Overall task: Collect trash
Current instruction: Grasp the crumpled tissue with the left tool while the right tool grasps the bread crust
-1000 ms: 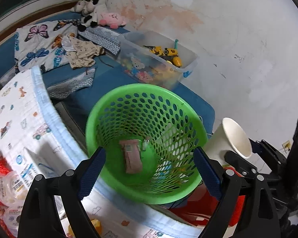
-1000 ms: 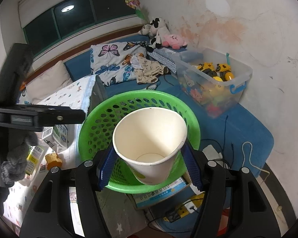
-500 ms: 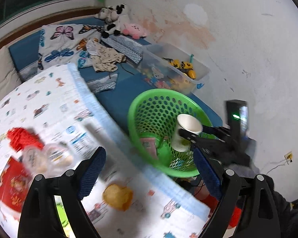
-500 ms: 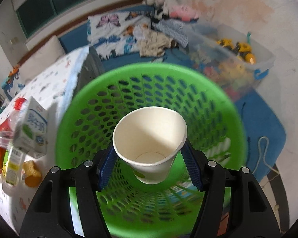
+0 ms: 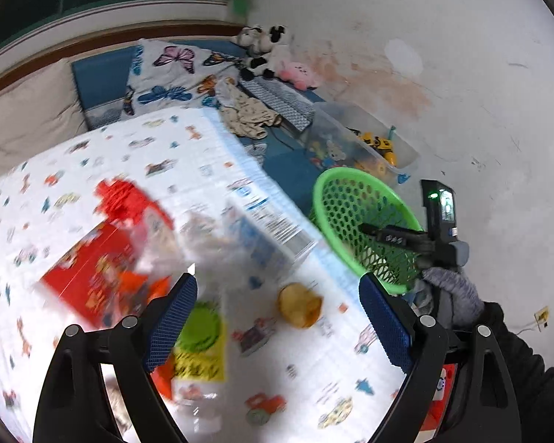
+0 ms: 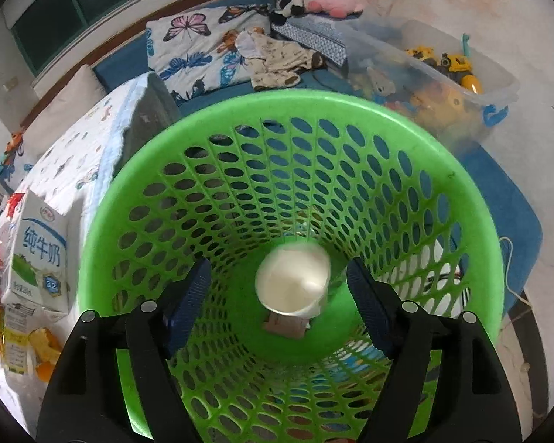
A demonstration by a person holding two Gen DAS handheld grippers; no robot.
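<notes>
- The right tongs (image 6: 277,295) hang over the mouth of the green basket (image 6: 472,258), pointing down into it. Their jaws have just been opening, and the pads now stand clear of the paper cup (image 6: 293,282).
- The paper cup sits blurred between the parted pads, mouth up, deep in the basket over a pinkish wrapper (image 6: 284,326) on the bottom. It looks released, not held.
- The left tongs (image 5: 277,321) stand wide and empty above the desk (image 5: 332,387), which is covered in a printed cloth.
- Remaining trash lies on that desk: a crumpled yellow-brown scrap (image 5: 299,304), a red packet (image 5: 92,277), a green-and-yellow wrapper (image 5: 199,347) and a milk carton (image 6: 37,258).
- The relation that matters next: the crumpled scrap lies just ahead of the left tongs, between their pads and slightly toward the right-hand one. The left hand is plainly the nearer.
- The scrap is roundish with no clear long axis, so little turning of the wrist seems needed. Blur makes its exact outline hard to tell.
- The basket stands beside the desk's edge on the far right in the left view.
</notes>
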